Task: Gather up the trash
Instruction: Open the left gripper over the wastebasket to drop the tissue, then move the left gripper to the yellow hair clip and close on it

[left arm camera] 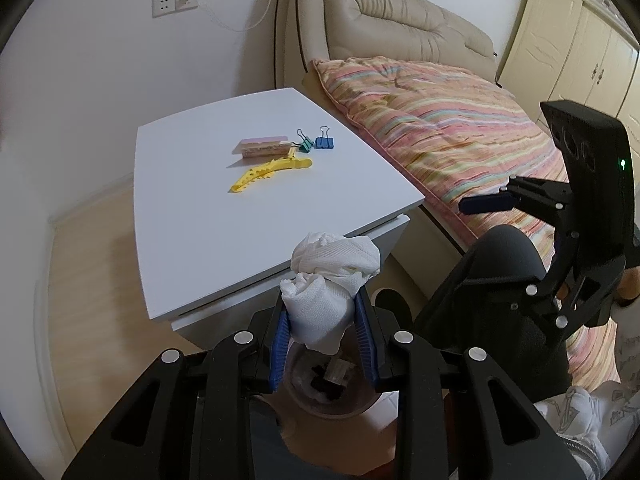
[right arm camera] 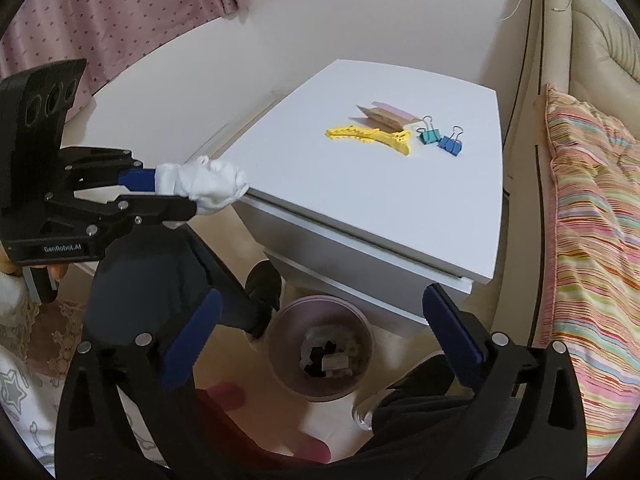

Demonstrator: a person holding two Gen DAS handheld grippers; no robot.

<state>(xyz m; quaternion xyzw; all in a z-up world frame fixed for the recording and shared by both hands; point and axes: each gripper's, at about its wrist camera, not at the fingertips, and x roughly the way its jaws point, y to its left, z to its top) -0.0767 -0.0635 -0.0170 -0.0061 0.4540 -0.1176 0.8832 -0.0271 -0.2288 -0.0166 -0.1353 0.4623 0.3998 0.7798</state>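
Note:
My left gripper (left arm camera: pixel 322 312) is shut on a crumpled white tissue wad (left arm camera: pixel 332 276). It holds the wad in the air off the near corner of the white bedside table (left arm camera: pixel 200 232), above a round trash bin (left arm camera: pixel 328 392) on the floor. In the right wrist view the left gripper (right arm camera: pixel 176 192) and the tissue wad (right arm camera: pixel 208 188) show at the left. The trash bin (right arm camera: pixel 318 348) holds several scraps. My right gripper (right arm camera: pixel 320 336) is open and empty above the bin; it also shows in the left wrist view (left arm camera: pixel 488 202).
On the table (right arm camera: pixel 360 208) lie a yellow hair clip (right arm camera: pixel 372 136), a small pink-topped pad (right arm camera: pixel 384 116), a green binder clip (right arm camera: pixel 428 134) and a blue binder clip (right arm camera: pixel 452 142). A bed with a striped quilt (right arm camera: pixel 592 220) stands on the right. My knees are beside the bin.

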